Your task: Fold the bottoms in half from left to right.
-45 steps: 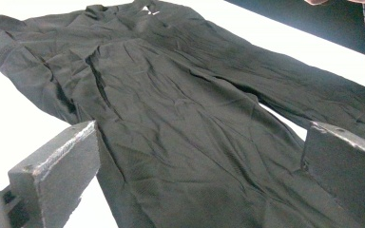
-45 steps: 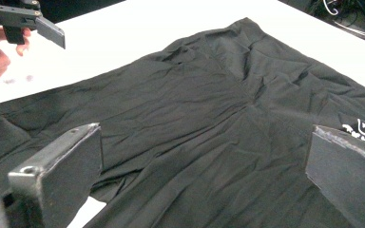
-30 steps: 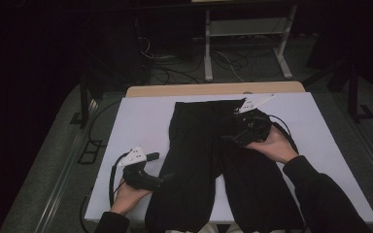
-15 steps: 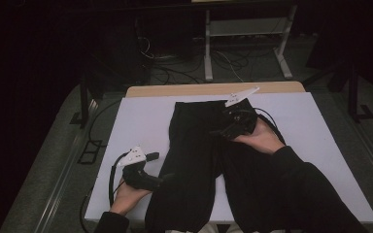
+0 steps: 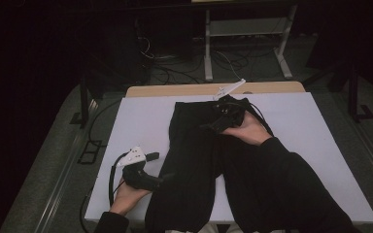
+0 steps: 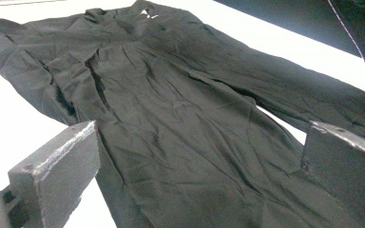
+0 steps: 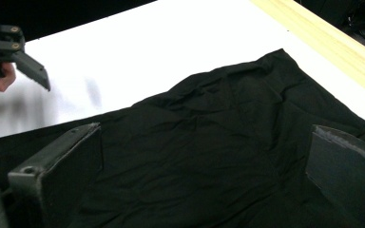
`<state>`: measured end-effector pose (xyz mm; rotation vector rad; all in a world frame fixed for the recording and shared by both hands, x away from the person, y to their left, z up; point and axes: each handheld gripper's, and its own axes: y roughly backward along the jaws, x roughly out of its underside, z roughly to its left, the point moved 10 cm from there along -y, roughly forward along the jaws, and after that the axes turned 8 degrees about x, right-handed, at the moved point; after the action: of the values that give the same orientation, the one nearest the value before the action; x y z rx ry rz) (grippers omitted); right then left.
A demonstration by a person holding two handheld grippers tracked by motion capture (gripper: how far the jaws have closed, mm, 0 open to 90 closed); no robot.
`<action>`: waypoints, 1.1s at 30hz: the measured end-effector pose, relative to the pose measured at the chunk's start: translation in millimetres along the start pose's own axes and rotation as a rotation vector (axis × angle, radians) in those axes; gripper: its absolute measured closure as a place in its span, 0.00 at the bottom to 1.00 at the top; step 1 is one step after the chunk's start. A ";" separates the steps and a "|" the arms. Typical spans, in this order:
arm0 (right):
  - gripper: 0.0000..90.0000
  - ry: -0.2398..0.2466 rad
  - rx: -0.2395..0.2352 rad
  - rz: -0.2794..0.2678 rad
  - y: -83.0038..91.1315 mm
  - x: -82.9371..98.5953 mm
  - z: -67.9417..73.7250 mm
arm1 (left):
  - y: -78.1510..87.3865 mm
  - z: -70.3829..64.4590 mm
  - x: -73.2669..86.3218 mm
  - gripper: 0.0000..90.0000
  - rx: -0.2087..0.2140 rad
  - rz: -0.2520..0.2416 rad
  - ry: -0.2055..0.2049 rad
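Black trousers (image 5: 199, 160) spread lengthwise down the white table (image 5: 141, 121). Right gripper (image 5: 217, 124) now carried up to the far waistband, jaws apart. Left gripper (image 5: 162, 178) parked at the near left hem, jaws apart. Probably lining up a fold.

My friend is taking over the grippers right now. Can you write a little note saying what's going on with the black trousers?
Left gripper: open, at the near left edge of the black trousers, holding nothing.
Right gripper: open, above the trousers near the waistband end at the far side, holding nothing.
Trousers: spread lengthways on the white table, waist far, legs running off the near edge.
Done: trousers laid out fairly flat, a few wrinkles.
Left: no fold made yet; probably grip the cloth and start folding.
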<state>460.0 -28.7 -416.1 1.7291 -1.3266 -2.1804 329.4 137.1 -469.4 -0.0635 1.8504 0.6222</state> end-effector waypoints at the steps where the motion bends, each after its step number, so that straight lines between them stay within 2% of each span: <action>1: 0.00 0.004 0.000 0.003 -3.2 -3.8 -0.7 | 0.0 -0.1 -0.1 0.00 0.001 0.000 0.000; 20: 0.00 0.005 0.015 0.021 -31.4 -37.0 -13.2 | 1.4 -1.4 -1.6 0.00 0.009 -0.011 0.000; 33: 0.00 -0.021 0.033 0.028 -60.9 -61.8 -26.9 | 1.4 -1.6 -3.2 0.00 0.013 -0.022 0.001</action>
<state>531.7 26.4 -407.7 1.6921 -1.3902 -2.1807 328.7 136.8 -465.6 -0.0749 1.8520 0.5950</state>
